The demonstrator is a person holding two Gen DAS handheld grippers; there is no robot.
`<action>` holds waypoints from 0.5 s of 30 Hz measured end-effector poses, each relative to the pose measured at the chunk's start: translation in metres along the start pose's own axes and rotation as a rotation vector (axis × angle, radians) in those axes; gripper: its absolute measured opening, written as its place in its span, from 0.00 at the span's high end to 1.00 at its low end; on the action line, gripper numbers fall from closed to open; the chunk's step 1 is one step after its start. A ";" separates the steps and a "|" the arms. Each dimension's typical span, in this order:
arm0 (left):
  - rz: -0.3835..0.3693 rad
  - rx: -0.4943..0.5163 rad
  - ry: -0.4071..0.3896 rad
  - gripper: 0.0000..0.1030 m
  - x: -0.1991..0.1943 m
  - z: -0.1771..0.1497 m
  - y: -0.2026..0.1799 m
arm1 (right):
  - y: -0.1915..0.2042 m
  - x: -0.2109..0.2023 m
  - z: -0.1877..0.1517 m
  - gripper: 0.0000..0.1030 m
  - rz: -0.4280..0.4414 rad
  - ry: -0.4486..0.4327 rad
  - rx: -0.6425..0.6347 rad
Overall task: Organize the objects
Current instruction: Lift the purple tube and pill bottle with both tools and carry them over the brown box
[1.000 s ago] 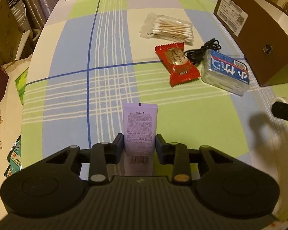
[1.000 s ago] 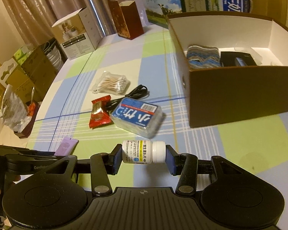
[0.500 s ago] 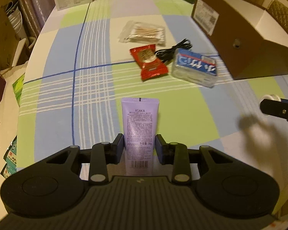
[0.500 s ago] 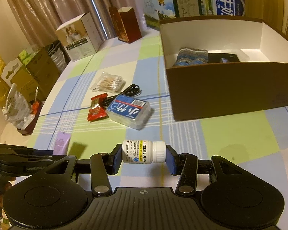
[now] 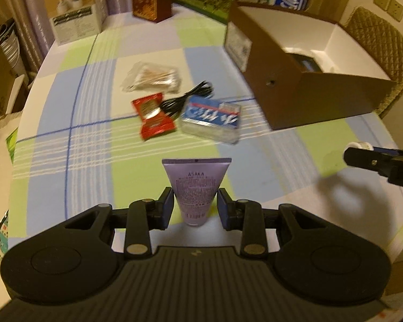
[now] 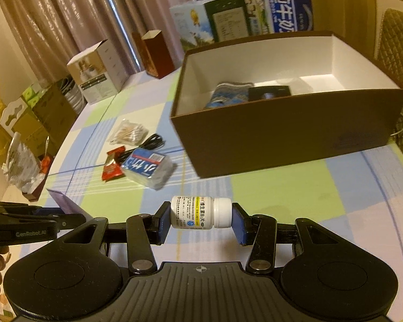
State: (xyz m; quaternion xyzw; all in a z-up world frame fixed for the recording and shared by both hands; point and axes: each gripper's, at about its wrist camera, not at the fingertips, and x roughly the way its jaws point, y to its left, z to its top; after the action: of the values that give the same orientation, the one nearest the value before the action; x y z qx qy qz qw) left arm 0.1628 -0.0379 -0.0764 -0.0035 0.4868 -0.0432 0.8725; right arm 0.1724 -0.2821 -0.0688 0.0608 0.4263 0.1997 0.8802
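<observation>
My left gripper point(image 5: 194, 205) is shut on a lilac tube point(image 5: 196, 185), held off the checked tablecloth with its crimped end pointing away. My right gripper point(image 6: 200, 218) is shut on a small white pill bottle point(image 6: 200, 212), held sideways with the cap to the right. The brown open box point(image 6: 287, 131) with a white inside stands ahead of the right gripper; a folded cloth point(image 6: 229, 94) and a black item point(image 6: 270, 94) lie in it. In the left wrist view the box point(image 5: 303, 91) is at the upper right, and the right gripper's fingertip point(image 5: 362, 157) pokes in from the right.
On the cloth lie a bag of cotton swabs point(image 5: 153, 76), a red sachet point(image 5: 154, 116), a black cable point(image 5: 186, 99) and a blue-labelled clear case point(image 5: 212, 122). Cartons point(image 6: 244, 17) stand behind the box. The table edge falls away at left toward floor clutter point(image 6: 18, 139).
Both grippers have risen and tilted up toward the brown box, keeping their loads. The box interior now shows more in both views, and the loose items have slipped lower and farther off.
</observation>
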 end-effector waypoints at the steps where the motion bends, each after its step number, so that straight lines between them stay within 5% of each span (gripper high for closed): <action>1: -0.006 0.005 -0.008 0.72 -0.002 0.002 -0.005 | -0.003 -0.002 0.001 0.57 -0.002 -0.004 -0.001; 15: -0.087 0.072 -0.163 0.72 -0.042 0.050 -0.067 | -0.054 -0.031 0.033 0.57 -0.031 -0.098 -0.021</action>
State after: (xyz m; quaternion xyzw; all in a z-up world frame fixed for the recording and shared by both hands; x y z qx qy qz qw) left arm 0.1785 -0.1033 -0.0109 0.0029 0.4119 -0.0981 0.9059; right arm 0.1967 -0.3416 -0.0404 0.0543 0.3815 0.1872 0.9036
